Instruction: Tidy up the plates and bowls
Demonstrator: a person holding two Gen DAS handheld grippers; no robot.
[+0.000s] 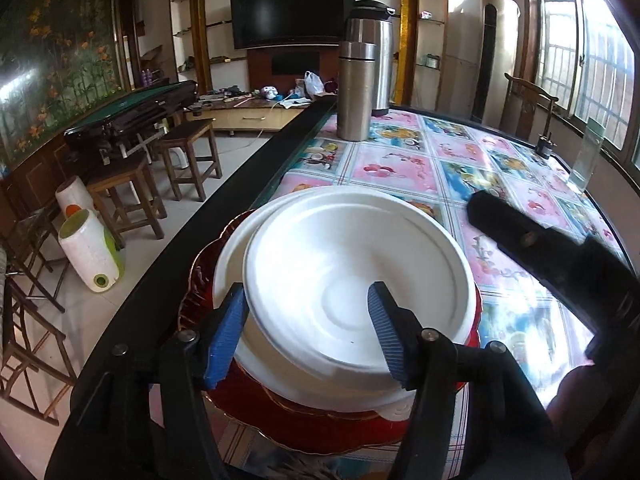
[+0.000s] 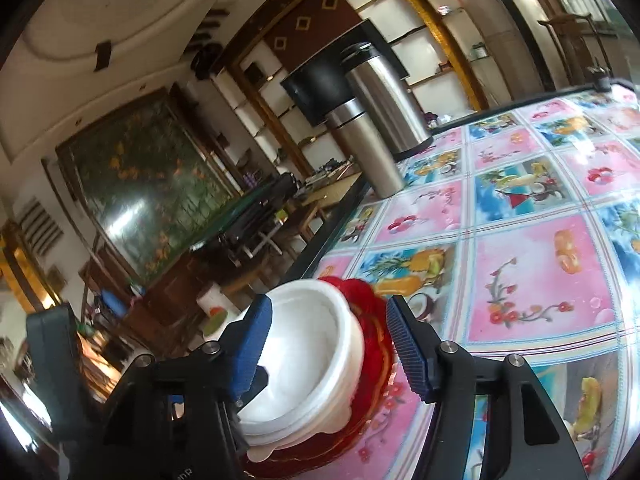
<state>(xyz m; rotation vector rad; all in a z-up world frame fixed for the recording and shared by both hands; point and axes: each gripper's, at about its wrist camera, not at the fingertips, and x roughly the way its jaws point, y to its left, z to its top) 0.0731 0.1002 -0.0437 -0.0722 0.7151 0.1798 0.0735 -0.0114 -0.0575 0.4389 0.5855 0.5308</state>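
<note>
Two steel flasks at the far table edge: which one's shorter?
The front flask, plain steel cap; the black-lidded flask behind it stands taller.

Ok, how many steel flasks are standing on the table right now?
2. The shorter steel flask stands near the table's far left edge; the taller flask with the black lid stands right behind it, partly covered. Nothing suggests a third, though the views miss part of the table.

White bowls (image 1: 352, 280); red plate (image 1: 288, 420); fruit-patterned tablecloth (image 1: 400, 164).
</note>
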